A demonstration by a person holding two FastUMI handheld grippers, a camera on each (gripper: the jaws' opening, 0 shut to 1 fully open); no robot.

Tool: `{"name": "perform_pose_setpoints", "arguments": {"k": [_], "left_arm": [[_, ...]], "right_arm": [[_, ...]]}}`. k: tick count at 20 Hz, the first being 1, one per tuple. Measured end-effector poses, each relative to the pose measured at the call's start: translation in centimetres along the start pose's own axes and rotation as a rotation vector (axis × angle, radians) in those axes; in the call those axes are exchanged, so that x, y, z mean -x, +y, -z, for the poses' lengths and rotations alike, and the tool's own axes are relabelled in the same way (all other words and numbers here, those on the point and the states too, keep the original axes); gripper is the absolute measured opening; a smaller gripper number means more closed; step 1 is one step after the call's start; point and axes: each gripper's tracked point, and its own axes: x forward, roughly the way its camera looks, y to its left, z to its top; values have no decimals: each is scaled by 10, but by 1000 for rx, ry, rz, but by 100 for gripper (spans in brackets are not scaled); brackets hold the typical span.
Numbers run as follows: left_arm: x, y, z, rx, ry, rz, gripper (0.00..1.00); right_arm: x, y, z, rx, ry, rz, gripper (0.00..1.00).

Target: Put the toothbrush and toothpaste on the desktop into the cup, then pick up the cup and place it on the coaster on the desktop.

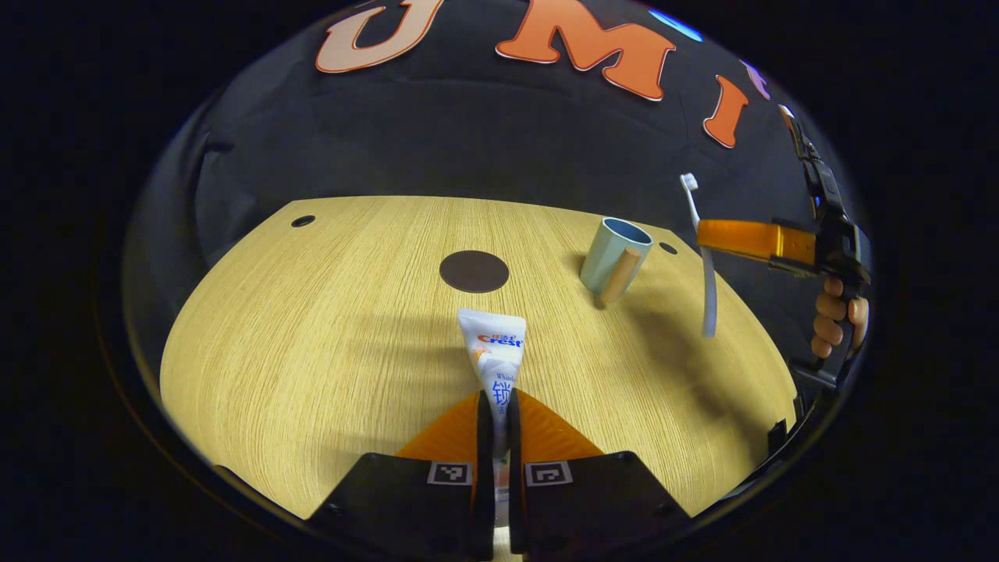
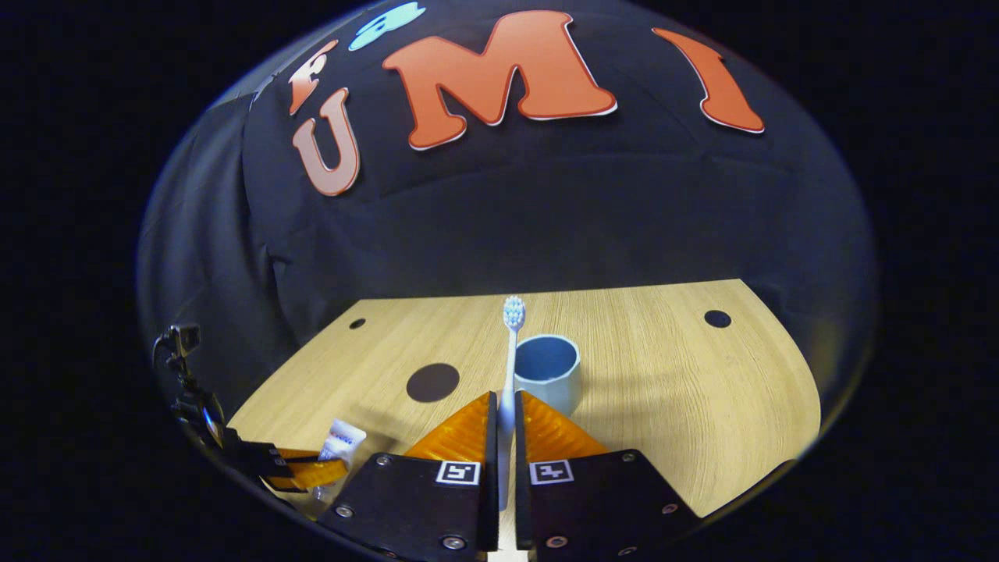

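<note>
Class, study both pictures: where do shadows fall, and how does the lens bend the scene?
Left gripper view: soft shadows on the desk beside the cup and toothpaste; the desk's edge bows.
Right gripper view: the cup casts a faint shadow rightward; the desk's edges curve.

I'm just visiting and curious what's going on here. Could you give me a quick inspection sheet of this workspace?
Surface: wooden desktop, with small dark holes near its far edge.
Job's things: toothpaste and toothbrush both lifted, each in a gripper; cup upright and empty; round dark coaster bare, left of the cup.
Clutter: nothing seen.
Grippers: left gripper jaws closed on the toothpaste; right gripper jaws closed on the toothbrush handle, near the cup.
Cables: nothing seen.
Surroundings: black cloth wall; a hand holding the right gripper.
</note>
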Motion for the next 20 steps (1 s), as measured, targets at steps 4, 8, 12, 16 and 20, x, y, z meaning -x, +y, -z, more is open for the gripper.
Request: {"name": "perform_pose_setpoints", "arguments": {"k": [4, 8, 12, 16, 20], "left_arm": [[-2, 0, -2, -10, -9, 10, 12], [-1, 1, -4, -7, -22, 10, 11], [2, 2, -4, -12, -37, 6, 11], [3, 2, -4, -23, -40, 5, 10], [6, 2, -5, -30, -52, 6, 11]], "right_arm": [[-18, -4, -26, 19, -100, 11, 9], [-25, -11, -45, 26, -187, -1, 9], [-32, -6, -73, 49, -317, -28, 9], [-40, -3, -92, 89, -382, -37, 9], [-50, -3, -107, 98, -453, -40, 9]]}}
